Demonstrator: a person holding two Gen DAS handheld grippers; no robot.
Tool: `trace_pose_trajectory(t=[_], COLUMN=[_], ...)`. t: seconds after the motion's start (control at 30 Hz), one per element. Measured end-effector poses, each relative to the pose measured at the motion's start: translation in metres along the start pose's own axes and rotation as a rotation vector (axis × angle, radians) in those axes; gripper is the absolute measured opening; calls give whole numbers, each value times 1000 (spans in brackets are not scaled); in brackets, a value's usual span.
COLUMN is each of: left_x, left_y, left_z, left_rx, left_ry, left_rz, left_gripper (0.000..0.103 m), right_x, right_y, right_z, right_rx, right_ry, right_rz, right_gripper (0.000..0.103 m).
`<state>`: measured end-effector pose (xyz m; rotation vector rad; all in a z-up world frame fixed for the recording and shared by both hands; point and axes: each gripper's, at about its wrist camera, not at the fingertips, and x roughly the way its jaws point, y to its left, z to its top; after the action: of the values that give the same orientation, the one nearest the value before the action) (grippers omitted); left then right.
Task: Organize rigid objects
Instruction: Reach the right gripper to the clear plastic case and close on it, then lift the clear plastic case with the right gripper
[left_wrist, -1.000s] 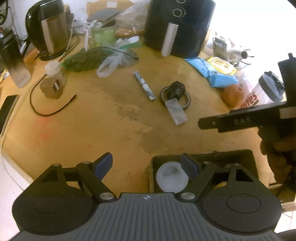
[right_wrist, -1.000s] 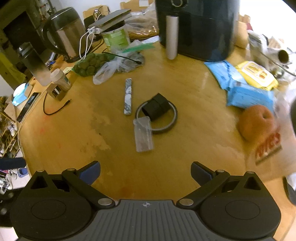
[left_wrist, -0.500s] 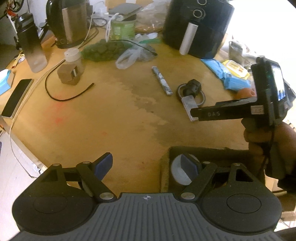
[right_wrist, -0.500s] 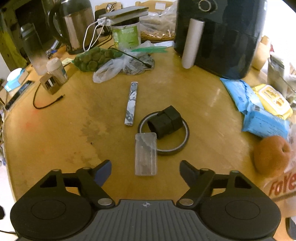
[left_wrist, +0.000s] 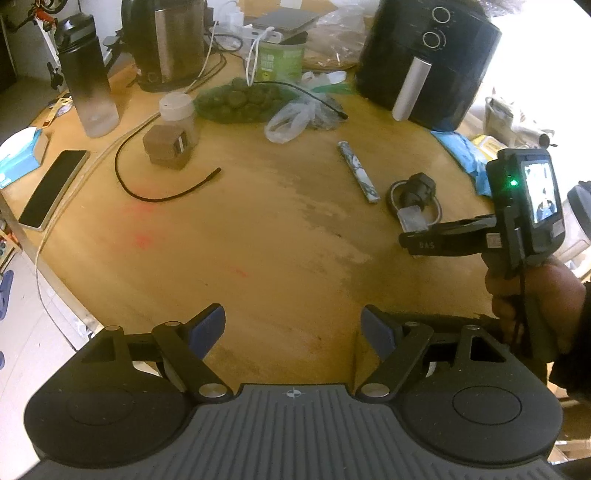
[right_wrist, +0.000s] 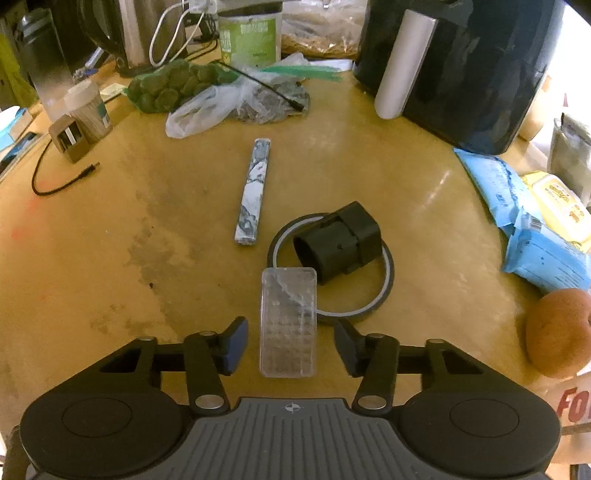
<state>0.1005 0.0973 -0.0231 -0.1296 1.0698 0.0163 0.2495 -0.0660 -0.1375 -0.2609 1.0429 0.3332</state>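
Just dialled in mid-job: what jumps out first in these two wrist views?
The right gripper straddles a clear plastic case near the table's front, its jaws just closing, pads not yet touching. Behind the case, a black block sits on a tape ring, a marbled stick to their left. The left gripper is open, over bare wood.

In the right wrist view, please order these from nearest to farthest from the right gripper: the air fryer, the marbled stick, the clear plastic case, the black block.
1. Clear plastic case: between the jaws of the right gripper, which have just been closing; gaps remain on both sides.
2. Black block: just beyond the case, slightly right, on the tape ring.
3. Marbled stick: farther, left of centre.
4. Air fryer: far right.
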Motion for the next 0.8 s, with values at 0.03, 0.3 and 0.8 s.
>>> trace_pose_trajectory(t=[0.03,0.3,0.8], left_x=[1,10,7], left_y=[0,-3,-21], left_z=[1,4,10], left_rx=[3,32,102], left_ry=[3,13,-49], left_rz=[0,-22,-8], left_gripper=[81,81,81], right_x=[2,-3,-68], right_y=[1,-1,-31], right_z=[1,3,-4], right_rx=[1,21,121], right_ry=[6,22,-30], right_rz=[-2,17,71], right_gripper=[47,36,36])
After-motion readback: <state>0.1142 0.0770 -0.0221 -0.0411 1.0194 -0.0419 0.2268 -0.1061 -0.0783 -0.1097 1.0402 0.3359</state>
